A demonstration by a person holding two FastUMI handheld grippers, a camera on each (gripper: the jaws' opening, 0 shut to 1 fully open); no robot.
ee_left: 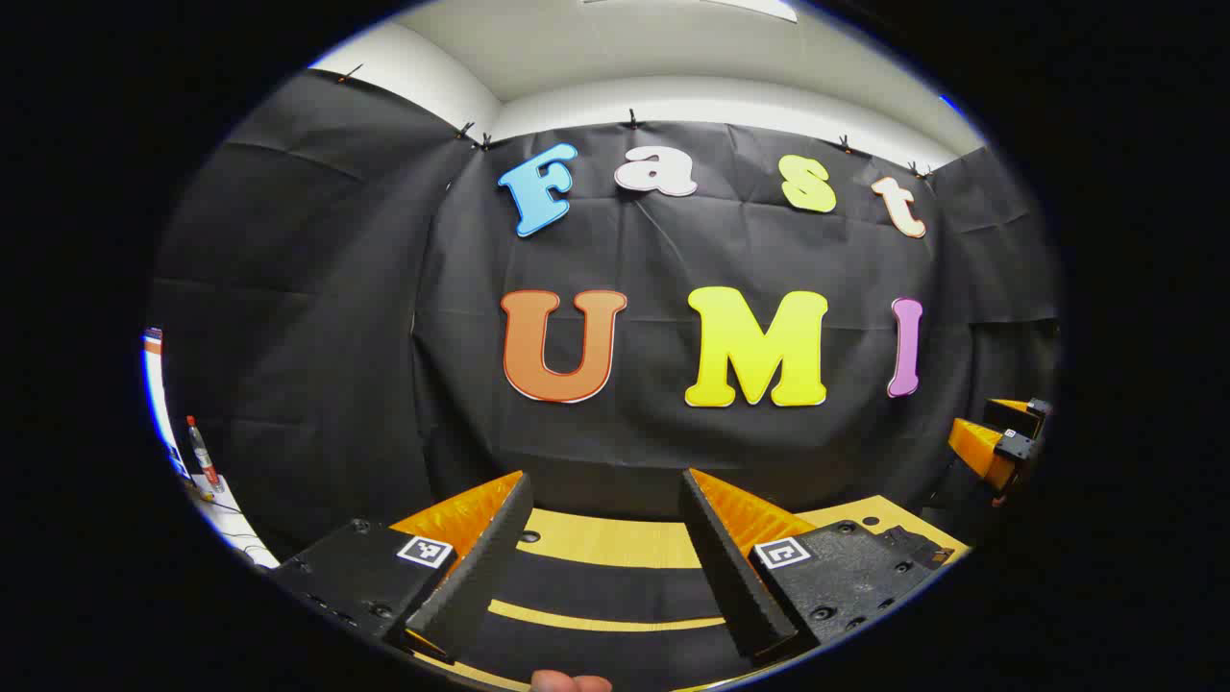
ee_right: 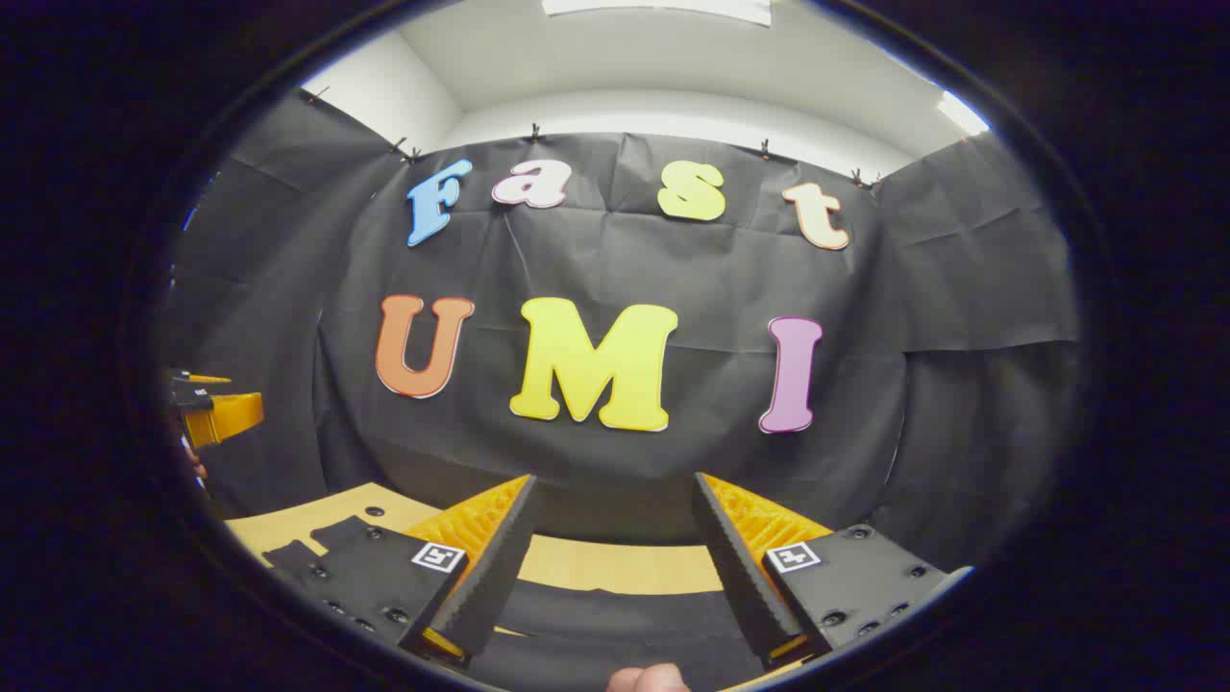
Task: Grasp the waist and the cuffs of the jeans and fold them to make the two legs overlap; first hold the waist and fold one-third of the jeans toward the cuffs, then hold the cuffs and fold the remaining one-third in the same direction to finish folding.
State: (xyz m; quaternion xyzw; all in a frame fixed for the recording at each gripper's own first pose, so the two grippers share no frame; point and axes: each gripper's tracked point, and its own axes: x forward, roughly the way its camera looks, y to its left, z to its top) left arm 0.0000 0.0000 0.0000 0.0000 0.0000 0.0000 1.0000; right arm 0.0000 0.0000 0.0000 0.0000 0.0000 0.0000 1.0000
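Note:
Dark jeans (ee_left: 605, 583) lie flat on a light wooden table (ee_left: 615, 538), below and between the fingers of my left gripper (ee_left: 605, 478), which is open and holds nothing. A thin strip of table shows between two bands of the cloth. In the right gripper view, the jeans (ee_right: 615, 625) lie under my right gripper (ee_right: 613, 478), which is also open and holds nothing, above the table (ee_right: 596, 565). Each gripper hovers over the cloth without touching it. The right gripper (ee_left: 999, 442) shows at the far right of the left gripper view, and the left gripper (ee_right: 216, 413) at the far left of the right gripper view.
The black cloth wall (ee_left: 673, 432) rises right behind the table's far edge. A bottle with a red cap (ee_left: 197, 452) stands on a white surface (ee_left: 226, 524) off to the left. A fingertip (ee_right: 649, 678) shows at the bottom edge.

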